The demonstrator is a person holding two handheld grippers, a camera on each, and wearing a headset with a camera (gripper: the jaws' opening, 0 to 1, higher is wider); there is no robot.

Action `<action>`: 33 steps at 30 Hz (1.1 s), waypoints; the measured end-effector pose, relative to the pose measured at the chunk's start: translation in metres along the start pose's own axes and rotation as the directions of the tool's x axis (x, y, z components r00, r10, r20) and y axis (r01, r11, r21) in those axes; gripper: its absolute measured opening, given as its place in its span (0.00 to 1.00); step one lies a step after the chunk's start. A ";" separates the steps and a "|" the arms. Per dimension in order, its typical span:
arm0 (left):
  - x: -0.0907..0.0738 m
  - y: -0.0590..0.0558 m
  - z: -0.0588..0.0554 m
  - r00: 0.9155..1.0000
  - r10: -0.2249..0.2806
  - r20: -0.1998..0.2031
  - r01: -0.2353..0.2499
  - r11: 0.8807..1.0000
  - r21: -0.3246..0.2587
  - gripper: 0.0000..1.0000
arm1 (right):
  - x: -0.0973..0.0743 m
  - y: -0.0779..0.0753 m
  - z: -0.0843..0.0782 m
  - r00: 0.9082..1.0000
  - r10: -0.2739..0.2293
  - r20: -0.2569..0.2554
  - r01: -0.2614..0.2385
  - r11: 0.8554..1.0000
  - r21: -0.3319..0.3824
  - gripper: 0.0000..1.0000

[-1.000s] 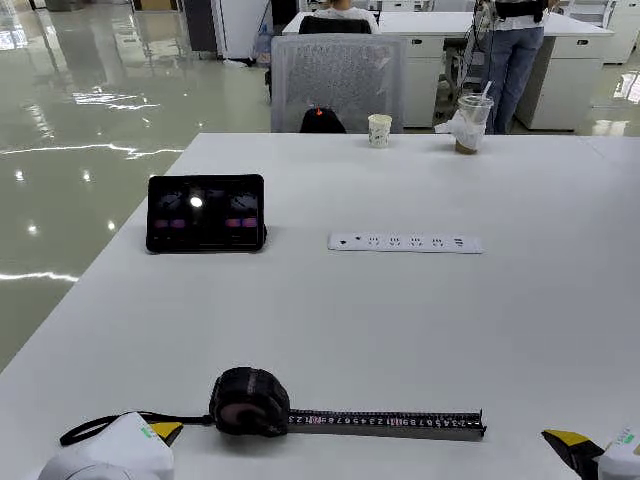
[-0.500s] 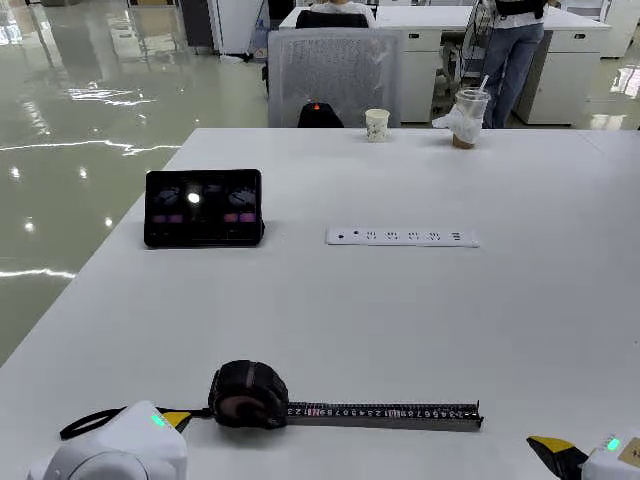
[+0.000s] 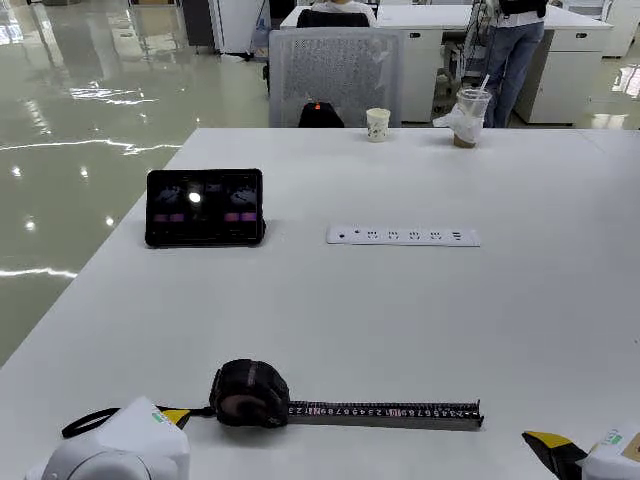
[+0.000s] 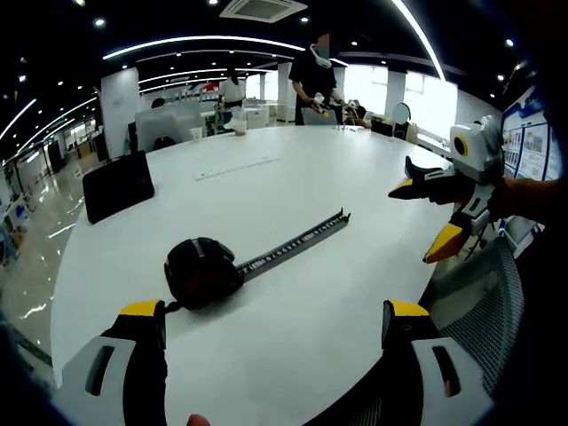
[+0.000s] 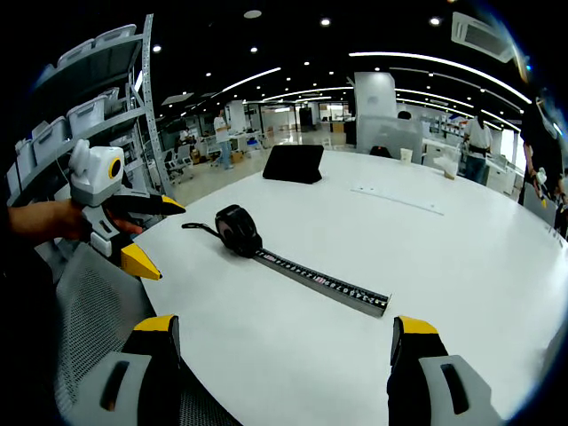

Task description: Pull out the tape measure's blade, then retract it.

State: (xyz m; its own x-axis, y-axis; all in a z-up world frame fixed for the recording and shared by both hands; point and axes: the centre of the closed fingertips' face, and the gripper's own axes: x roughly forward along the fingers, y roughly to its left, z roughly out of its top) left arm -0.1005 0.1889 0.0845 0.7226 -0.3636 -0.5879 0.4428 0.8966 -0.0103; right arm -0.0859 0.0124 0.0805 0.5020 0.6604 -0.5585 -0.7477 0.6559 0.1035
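Head view took in the wide white bench (image 3: pixel 420 310), with a dark tablet (image 3: pixel 205 207) propped up and a power strip (image 3: pixel 402 236) lying further back, both well apart from the work. Near the front edge sat the tape measure (image 3: pixel 249 394), its blade (image 3: pixel 385 412) drawn out to the right and lying flat on the bench. Both the left tongs (image 4: pixel 273 312) and the right tongs (image 5: pixel 282 326) stood spread wide, gripping nothing, one off each end of the tape measure. The pull-out looked done to me, the retract not yet begun. Next, I'd judge, one pair had to pin the tape measure down while the blade was let run home gently.
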 end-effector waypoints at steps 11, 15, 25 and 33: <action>0.000 -0.005 -0.002 1.000 -0.007 -0.008 0.007 1.000 -0.003 0.99 | -0.001 0.003 -0.002 1.000 -0.001 -0.014 0.001 1.000 0.010 0.99; 0.000 -0.006 -0.003 1.000 -0.008 -0.013 0.008 1.000 -0.003 0.99 | -0.002 0.004 -0.001 1.000 0.001 -0.014 -0.001 1.000 0.011 0.99; -0.001 -0.005 -0.004 1.000 -0.003 -0.017 0.002 1.000 -0.012 0.99 | -0.003 0.004 -0.002 1.000 -0.002 -0.017 0.002 1.000 0.015 0.99; 0.000 -0.007 -0.006 1.000 -0.007 -0.027 0.007 1.000 -0.011 0.99 | -0.003 0.006 -0.002 1.000 0.008 -0.008 -0.008 1.000 0.001 0.99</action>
State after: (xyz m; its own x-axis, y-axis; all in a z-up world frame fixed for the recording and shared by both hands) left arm -0.1067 0.1846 0.0792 0.7052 -0.3630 -0.6091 0.4418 0.8968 -0.0229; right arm -0.0930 0.0138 0.0813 0.4928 0.6627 -0.5639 -0.7513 0.6510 0.1084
